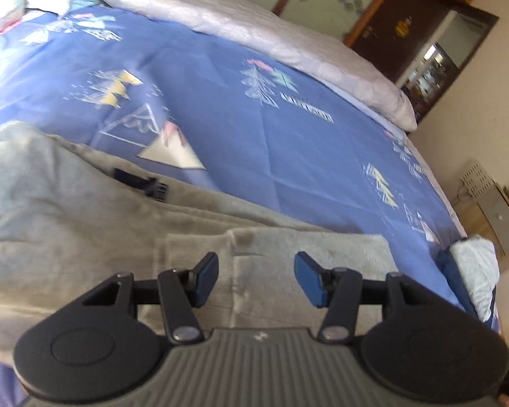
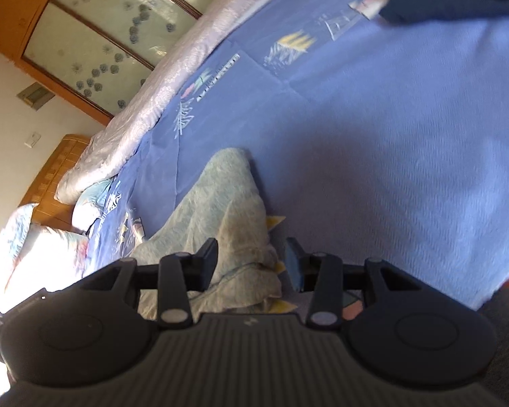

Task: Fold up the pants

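No box, basket or drawer shows in either view; the only thing carrying anything is the bed with its blue bedsheet printed with pale trees and triangles (image 1: 288, 156), and on it lie the light grey sweatpants of soft knit fabric (image 1: 68, 210).

In the left wrist view the pants fill the lower left and centre of the frame. A flat folded part with a ribbed band lies straight across the lower middle, and a black drawcord end (image 1: 142, 183) rests on the cloth at left of centre. The upper left part is rumpled and blurred. My left jaws (image 1: 256, 279) stand apart above the folded band, their blue pads clear of the fabric, gripping nothing.

In the right wrist view a crumpled leg of the same pants (image 2: 234, 210) runs from the centre of the frame down to the bottom middle, bunched into creases. My right jaws (image 2: 251, 264) also stand apart, with that bunched cloth lying between them; I cannot tell whether the pads touch it.

A silvery-lilac quilted duvet (image 1: 254, 23) lies along the far edge of the bed.
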The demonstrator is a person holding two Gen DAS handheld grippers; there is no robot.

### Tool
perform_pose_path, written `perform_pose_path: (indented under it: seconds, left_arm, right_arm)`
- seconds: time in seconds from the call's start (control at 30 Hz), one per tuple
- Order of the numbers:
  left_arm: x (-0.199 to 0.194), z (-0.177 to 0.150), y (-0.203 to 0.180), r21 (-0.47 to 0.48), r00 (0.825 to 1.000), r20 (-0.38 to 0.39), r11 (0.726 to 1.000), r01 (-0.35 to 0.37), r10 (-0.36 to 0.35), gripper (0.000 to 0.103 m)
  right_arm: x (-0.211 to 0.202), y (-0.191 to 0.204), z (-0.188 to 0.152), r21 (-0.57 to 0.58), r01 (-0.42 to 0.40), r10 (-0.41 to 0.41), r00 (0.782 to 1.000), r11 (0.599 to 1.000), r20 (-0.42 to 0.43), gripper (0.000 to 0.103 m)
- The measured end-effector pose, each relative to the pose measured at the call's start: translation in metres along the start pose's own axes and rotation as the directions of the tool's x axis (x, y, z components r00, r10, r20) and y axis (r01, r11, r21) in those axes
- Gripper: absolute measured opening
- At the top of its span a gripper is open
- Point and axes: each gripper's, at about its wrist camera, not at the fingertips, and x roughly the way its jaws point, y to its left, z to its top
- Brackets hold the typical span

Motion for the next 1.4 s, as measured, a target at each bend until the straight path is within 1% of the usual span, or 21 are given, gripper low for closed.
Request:
perform_pose_path:
  seconds: [0.07, 0.1, 0.13, 0.2, 0.23, 0.27, 0.3, 0.33, 0.43, 0.53, 0.6, 0.7, 0.8, 0.9, 1.0, 1.1, 1.2, 1.27, 1.3, 1.37, 1.4]
  left_arm:
    - [0.026, -0.002, 0.004, -0.025, 0.998, -0.065, 1.000, -0.016, 0.014, 0.050]
    - [0.039, -0.004, 0.008, -0.032, 0.995, -0.087, 0.998, -0.046, 0.043, 0.048]
    - [0.046, -0.008, 0.012, -0.006, 0.995, -0.067, 0.997, -0.079, 0.078, 0.042]
    - [0.049, -0.008, 0.010, 0.036, 0.994, -0.042, 0.994, -0.101, 0.103, 0.040]
    - [0.047, -0.008, 0.008, 0.042, 0.992, -0.053, 0.993, -0.109, 0.111, 0.040]
    - [0.045, -0.006, 0.006, 0.053, 0.991, -0.066, 0.992, -0.116, 0.119, 0.040]
    - [0.040, -0.006, 0.005, 0.055, 0.990, -0.078, 0.992, -0.117, 0.121, 0.040]
    - [0.033, -0.006, 0.008, 0.033, 0.990, -0.084, 0.994, -0.109, 0.111, 0.042]
    - [0.006, -0.005, 0.032, -0.137, 0.997, -0.073, 0.990, -0.021, 0.011, 0.047]
    - [-0.023, -0.008, 0.067, -0.328, 0.995, -0.044, 0.942, 0.072, -0.092, 0.048]
    - [-0.038, -0.007, 0.081, -0.384, 0.992, -0.027, 0.917, 0.105, -0.125, 0.048]
    - [-0.061, 0.003, 0.090, -0.378, 0.990, 0.033, 0.915, 0.138, -0.135, 0.048]
    - [-0.080, 0.016, 0.099, -0.375, 0.980, 0.105, 0.906, 0.196, -0.169, 0.053]
    - [-0.102, 0.027, 0.112, -0.363, 0.969, 0.161, 0.901, 0.236, -0.189, 0.054]
    - [-0.135, 0.033, 0.143, -0.394, 0.955, 0.269, 0.890, 0.228, -0.126, 0.054]
    - [-0.173, 0.030, 0.190, -0.464, 0.933, 0.360, 0.868, 0.175, 0.004, 0.054]
    - [-0.194, 0.019, 0.237, -0.555, 0.915, 0.391, 0.819, 0.146, 0.103, 0.054]
    - [-0.199, 0.012, 0.261, -0.599, 0.912, 0.385, 0.791, 0.129, 0.143, 0.054]
    - [-0.198, 0.008, 0.270, -0.615, 0.913, 0.379, 0.778, 0.126, 0.152, 0.055]
    - [-0.194, 0.005, 0.284, -0.635, 0.920, 0.361, 0.762, 0.124, 0.151, 0.055]
    - [-0.190, 0.005, 0.286, -0.635, 0.924, 0.353, 0.763, 0.119, 0.149, 0.055]
  right_arm:
    - [0.008, -0.006, -0.002, 0.048, -0.031, 0.033, 0.998, 0.998, -0.051, 0.054]
    - [0.012, -0.010, -0.003, 0.075, -0.055, 0.062, 0.994, 0.996, -0.087, 0.055]
    - [0.017, -0.013, -0.004, 0.106, -0.072, 0.084, 0.990, 0.992, -0.111, 0.055]
    - [0.021, -0.019, -0.004, 0.148, -0.091, 0.107, 0.989, 0.985, -0.104, 0.053]
    - [0.023, -0.020, -0.003, 0.163, -0.094, 0.112, 0.988, 0.982, -0.104, 0.050]
    - [0.024, -0.020, -0.002, 0.173, -0.089, 0.109, 0.988, 0.981, -0.107, 0.037]
    - [0.025, -0.019, -0.001, 0.172, -0.075, 0.096, 0.988, 0.982, -0.119, 0.030]
    - [0.026, -0.018, -0.001, 0.165, -0.066, 0.088, 0.987, 0.984, -0.132, 0.023]
    - [0.020, -0.015, -0.003, 0.173, -0.082, 0.106, 0.986, 0.982, -0.132, 0.019]
    - [0.012, -0.011, 0.000, 0.168, -0.100, 0.120, 0.986, 0.981, -0.113, 0.017]
    - [0.006, -0.002, 0.000, 0.166, -0.119, 0.137, 0.986, 0.979, -0.098, 0.016]
    - [0.004, 0.036, 0.003, 0.084, -0.181, 0.189, 0.978, 0.980, -0.092, 0.015]
    - [0.010, 0.092, -0.002, -0.041, -0.271, 0.264, 0.955, 0.962, -0.138, 0.015]
    - [0.029, 0.155, -0.016, -0.154, -0.360, 0.323, 0.920, 0.920, -0.221, 0.015]
    - [0.058, 0.218, -0.035, -0.220, -0.436, 0.362, 0.880, 0.872, -0.308, 0.015]
    - [0.092, 0.277, -0.062, -0.278, -0.502, 0.379, 0.837, 0.819, -0.395, 0.015]
    - [0.130, 0.327, -0.104, -0.326, -0.542, 0.352, 0.798, 0.775, -0.490, 0.015]
    - [0.158, 0.350, -0.139, -0.347, -0.555, 0.317, 0.775, 0.756, -0.547, 0.015]
    - [0.172, 0.358, -0.154, -0.364, -0.552, 0.292, 0.770, 0.750, -0.567, 0.015]
    - [0.204, 0.365, -0.187, -0.419, -0.529, 0.199, 0.763, 0.738, -0.615, 0.018]
    - [0.220, 0.363, -0.202, -0.453, -0.510, 0.132, 0.758, 0.732, -0.639, 0.020]
